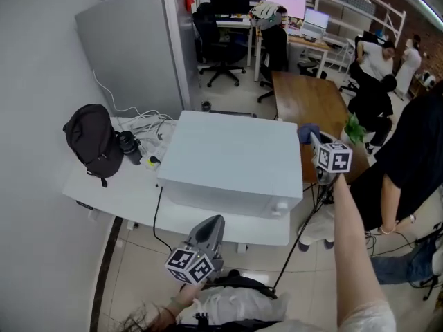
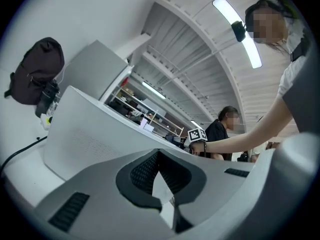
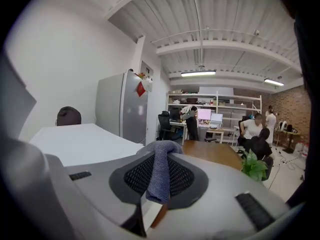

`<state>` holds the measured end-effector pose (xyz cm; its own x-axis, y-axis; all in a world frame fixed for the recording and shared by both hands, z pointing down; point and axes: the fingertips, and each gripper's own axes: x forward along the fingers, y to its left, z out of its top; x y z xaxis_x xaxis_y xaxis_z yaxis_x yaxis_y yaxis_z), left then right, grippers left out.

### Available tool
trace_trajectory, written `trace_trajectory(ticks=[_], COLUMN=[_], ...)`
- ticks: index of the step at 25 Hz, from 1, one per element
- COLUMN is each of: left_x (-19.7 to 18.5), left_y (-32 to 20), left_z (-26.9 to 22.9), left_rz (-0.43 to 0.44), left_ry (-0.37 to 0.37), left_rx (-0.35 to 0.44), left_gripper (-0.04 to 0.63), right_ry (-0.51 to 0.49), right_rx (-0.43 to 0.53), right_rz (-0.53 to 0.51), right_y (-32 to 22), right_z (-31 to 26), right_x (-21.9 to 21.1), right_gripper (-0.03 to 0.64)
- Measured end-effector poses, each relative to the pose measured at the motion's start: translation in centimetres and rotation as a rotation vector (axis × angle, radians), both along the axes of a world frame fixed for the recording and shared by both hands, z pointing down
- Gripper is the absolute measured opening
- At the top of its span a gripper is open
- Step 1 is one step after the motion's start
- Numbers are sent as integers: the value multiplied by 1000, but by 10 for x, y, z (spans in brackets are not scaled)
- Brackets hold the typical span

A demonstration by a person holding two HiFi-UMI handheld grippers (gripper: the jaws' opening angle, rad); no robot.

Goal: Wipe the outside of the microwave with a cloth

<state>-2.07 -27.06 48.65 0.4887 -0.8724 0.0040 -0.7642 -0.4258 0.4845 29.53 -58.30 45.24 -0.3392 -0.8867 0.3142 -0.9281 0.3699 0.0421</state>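
Boxy, smooth white microwave (image 1: 228,161) sits mid-frame on a white table (image 1: 104,192), its front foreshortened and hard to read. Right gripper (image 1: 315,142), at the microwave's 3 o'clock edge, is clamped on a soft blue-grey knit cloth (image 3: 161,171) that drapes over the dark meshed pads (image 3: 184,176) and hides the jaw tips. Left gripper (image 1: 216,221), at 6 o'clock, has its jaws closed tip to tip on nothing; a rounded black fabric backpack (image 1: 93,140) sits at 9 o'clock.

Cloth (image 1: 306,130) mostly hidden behind right gripper (image 1: 315,142) in head view, only a blue corner shows. Dark thing (image 1: 129,147) beside backpack (image 1: 93,140), maybe a bottle, too small to tell. Person (image 1: 408,158) cut off at right edge.
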Motion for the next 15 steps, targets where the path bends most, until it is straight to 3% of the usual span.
trace_trajectory(ticks=[3, 6, 11, 15], left_x=[-5, -8, 9, 28], left_y=[-3, -9, -22, -31], left_z=[4, 3, 8, 11], left_rz=[-59, -95, -59, -13], left_ry=[-5, -13, -24, -22], left_rx=[-9, -5, -19, -22], left_gripper=[-9, -9, -9, -9], right_ry=[-74, -150, -164, -140], right_rx=[-40, -21, -12, -39], right_rz=[-28, -119, -249, -283], right_y=[-11, 12, 101, 185], right_z=[18, 22, 36, 59], right_x=[-5, -19, -27, -26], right_gripper=[71, 71, 71, 71])
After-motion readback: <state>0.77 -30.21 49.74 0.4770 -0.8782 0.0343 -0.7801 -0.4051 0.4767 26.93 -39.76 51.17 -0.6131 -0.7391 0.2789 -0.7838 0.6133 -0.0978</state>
